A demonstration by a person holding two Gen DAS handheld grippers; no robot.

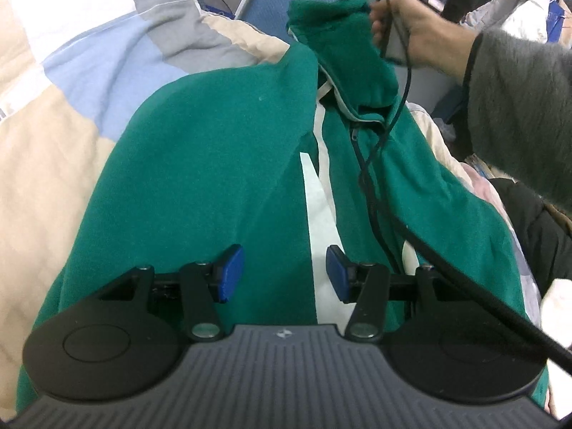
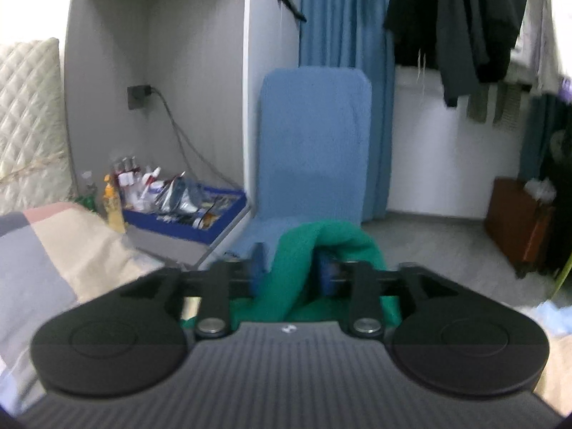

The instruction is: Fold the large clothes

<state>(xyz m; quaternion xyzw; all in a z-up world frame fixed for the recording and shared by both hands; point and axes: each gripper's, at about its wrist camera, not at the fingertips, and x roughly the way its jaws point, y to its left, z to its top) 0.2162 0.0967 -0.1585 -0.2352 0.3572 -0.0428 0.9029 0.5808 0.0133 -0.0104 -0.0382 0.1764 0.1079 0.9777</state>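
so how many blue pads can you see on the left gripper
2. One blue pad sits left of the gap, over the green jacket; the other blue pad sits right of it, over the jacket's white strip. Nothing lies between them.

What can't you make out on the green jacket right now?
- Right gripper pads: motion blur and draped green jacket hide whether they press the cloth.
- Jacket hem: left wrist view, covered by the left gripper body.
- Far sleeve end: left wrist view, behind the hand.
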